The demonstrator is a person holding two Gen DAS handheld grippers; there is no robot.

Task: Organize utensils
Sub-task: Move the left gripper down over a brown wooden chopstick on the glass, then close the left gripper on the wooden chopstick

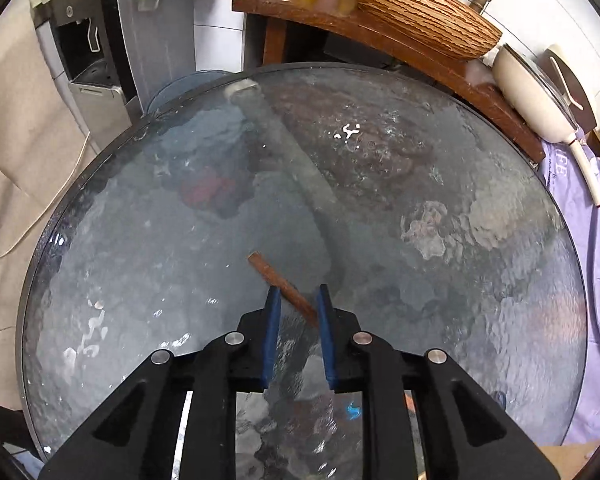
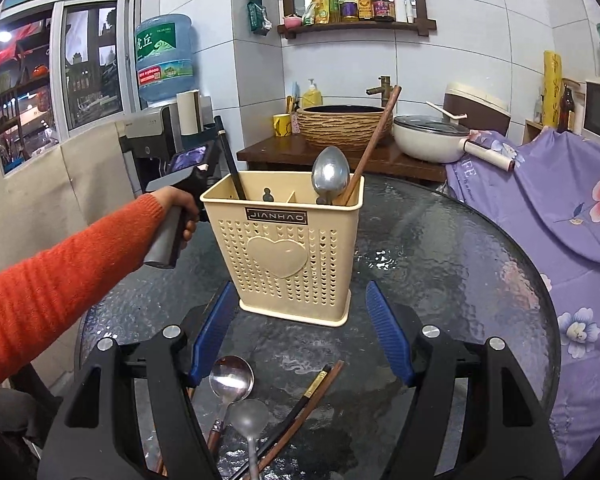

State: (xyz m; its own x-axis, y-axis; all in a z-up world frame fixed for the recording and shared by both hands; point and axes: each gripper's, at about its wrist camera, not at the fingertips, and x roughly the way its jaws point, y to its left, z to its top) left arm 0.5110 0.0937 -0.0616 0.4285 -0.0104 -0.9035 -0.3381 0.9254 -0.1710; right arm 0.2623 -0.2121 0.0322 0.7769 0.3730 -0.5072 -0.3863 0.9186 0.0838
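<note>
A brown chopstick (image 1: 284, 285) is crossed by the narrowed left gripper (image 1: 298, 294), seemingly for pickup; contact cannot be told. The right gripper (image 2: 300, 308) is held wide and empty, the holder (image 2: 284, 240) just beyond its fingertips.

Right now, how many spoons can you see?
3. One spoon stands bowl-up in the holder, right compartment. Two lie on the table near the right claw: one and another overlapping it. Others may be hidden.

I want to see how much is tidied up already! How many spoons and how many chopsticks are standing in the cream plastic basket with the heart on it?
In the cream plastic utensil basket:
Spoons: 1 (grey metal spoon, bowl up)
Chopsticks: 2 (long black chopstick, long brown wooden chopstick)
Total: 3
</note>
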